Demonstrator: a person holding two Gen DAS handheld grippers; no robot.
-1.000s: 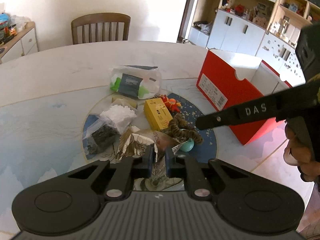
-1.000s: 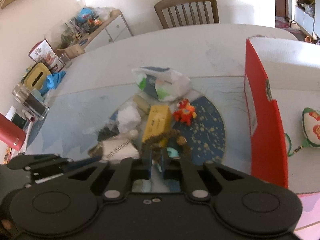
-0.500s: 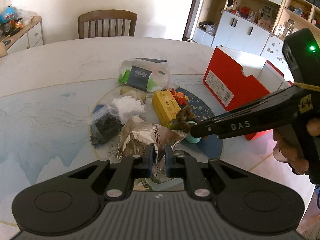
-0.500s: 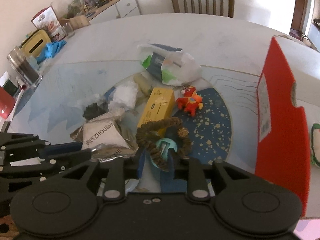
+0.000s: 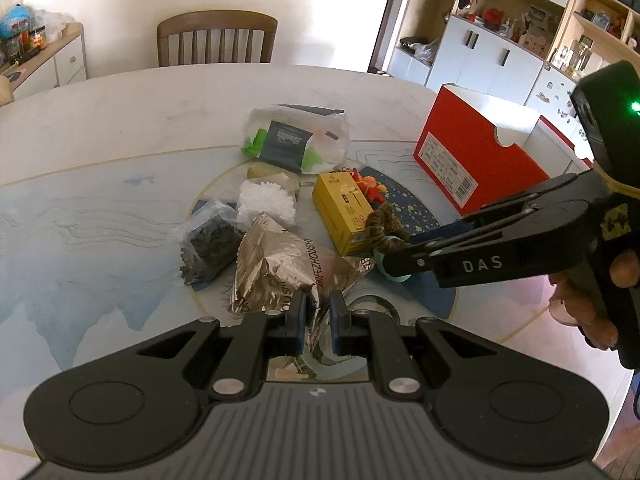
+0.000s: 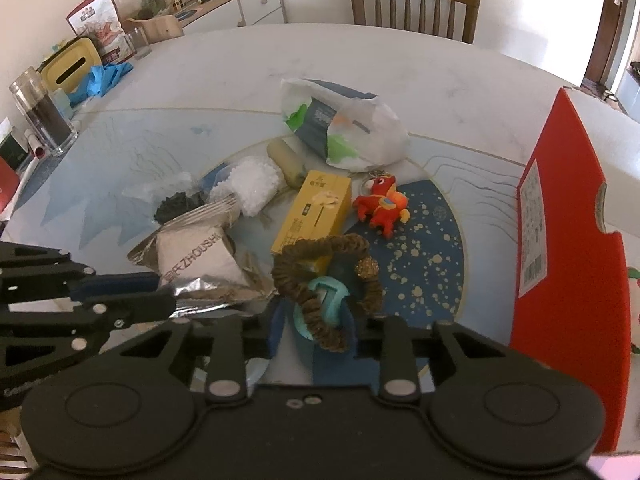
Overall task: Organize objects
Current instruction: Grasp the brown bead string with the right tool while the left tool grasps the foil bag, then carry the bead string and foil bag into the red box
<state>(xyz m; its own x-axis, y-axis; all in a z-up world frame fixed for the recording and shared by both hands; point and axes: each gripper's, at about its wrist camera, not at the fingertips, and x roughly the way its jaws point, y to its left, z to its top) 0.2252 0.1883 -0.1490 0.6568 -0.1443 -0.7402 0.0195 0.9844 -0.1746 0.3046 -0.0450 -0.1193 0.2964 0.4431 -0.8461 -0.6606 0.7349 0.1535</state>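
My left gripper (image 5: 317, 312) is shut on the near corner of a silver foil snack bag (image 5: 280, 264), also seen in the right wrist view (image 6: 196, 268). My right gripper (image 6: 314, 330) is open, its jaws on either side of a teal ring (image 6: 324, 300) and a brown scrunchie (image 6: 320, 276). It shows in the left wrist view (image 5: 394, 258), reaching in from the right. A yellow box (image 6: 316, 210), a red plush toy (image 6: 382, 204) and a white plastic bag (image 6: 344, 124) lie beyond. A red shoebox (image 6: 568, 240) stands at the right.
A bag of white pieces (image 6: 250, 180), a bag of dark pieces (image 6: 176, 204) and a beige roll (image 6: 286, 160) lie in the pile. A glass jar (image 6: 40, 112), a yellow tissue box (image 6: 72, 68) and a blue cloth (image 6: 102, 80) sit at the table's far left. A chair (image 6: 414, 8) stands behind.
My right gripper has opened and moved forward around the teal ring and scrunchie. My left gripper stays shut on the foil bag, and its view has drawn back a little.
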